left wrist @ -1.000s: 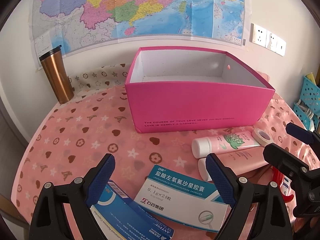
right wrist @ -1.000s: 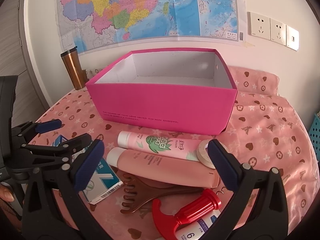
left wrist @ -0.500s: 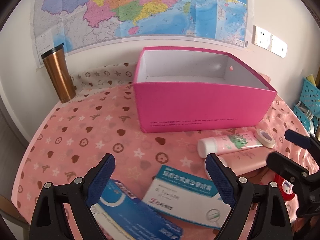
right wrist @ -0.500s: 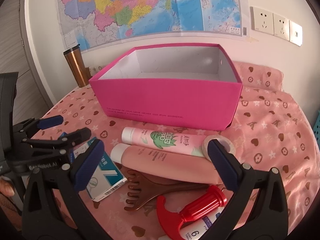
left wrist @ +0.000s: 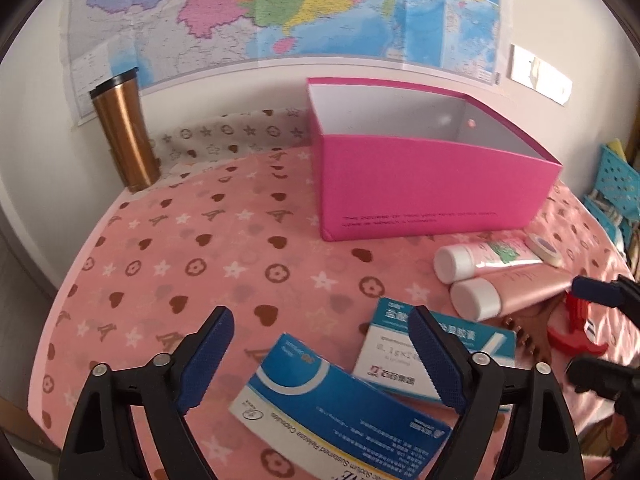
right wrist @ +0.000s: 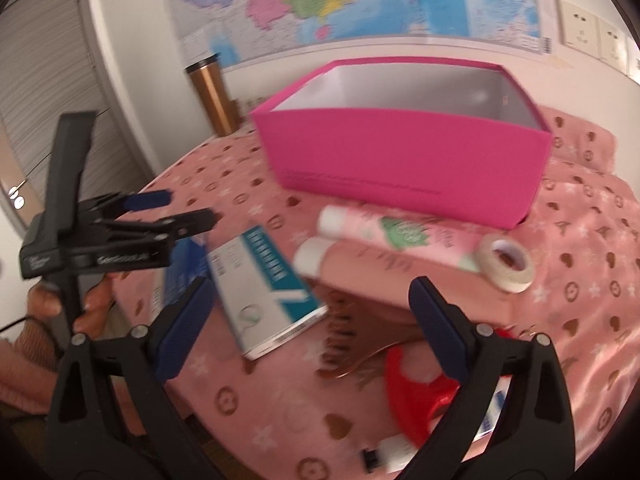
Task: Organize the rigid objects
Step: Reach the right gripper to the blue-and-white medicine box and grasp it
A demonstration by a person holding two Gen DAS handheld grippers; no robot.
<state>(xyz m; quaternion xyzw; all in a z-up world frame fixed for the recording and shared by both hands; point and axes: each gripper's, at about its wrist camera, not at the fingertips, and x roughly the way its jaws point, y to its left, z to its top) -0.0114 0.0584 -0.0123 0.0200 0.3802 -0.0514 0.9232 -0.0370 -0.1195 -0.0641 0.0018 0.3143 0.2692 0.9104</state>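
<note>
Both views shifted vs a second ago: left wrist view swung left, so open magenta cardboard box (left wrist: 432,184) now upper right of frame instead of centre; blue-and-white medicine carton with English print (left wrist: 340,412) now lower centre, between left gripper (left wrist: 320,360) fingers but not touched. Right wrist view dipped and turned; heavy motion blur. Jaws on both just closed slightly, nothing pinched. Left fingers wide, empty. Right gripper (right wrist: 312,324) fingers wide, empty, over brown comb-like tool (right wrist: 344,344) and red plastic handle (right wrist: 416,384), lower centre.

Meaning, as a judgement: approach phase, each gripper lining up on a first item. Box looks empty, nothing sorted yet.

Items all on pink patterned desk (left wrist: 192,264) in front of box: white-and-teal medicine carton (left wrist: 404,356), pale pink tube with green leaf graphic (left wrist: 488,256), salmon tube with white cap (left wrist: 516,288), roll of white tape (right wrist: 506,262).

Writing: blue carton reads "Sustained Release Capsules", partly. Teal carton: Chinese text, too blurred now. Box front: two lines of small print, unreadable. Left gripper body: logo, blurred. Copper travel mug (left wrist: 124,136) upper left, wall map (left wrist: 280,12) above.
</note>
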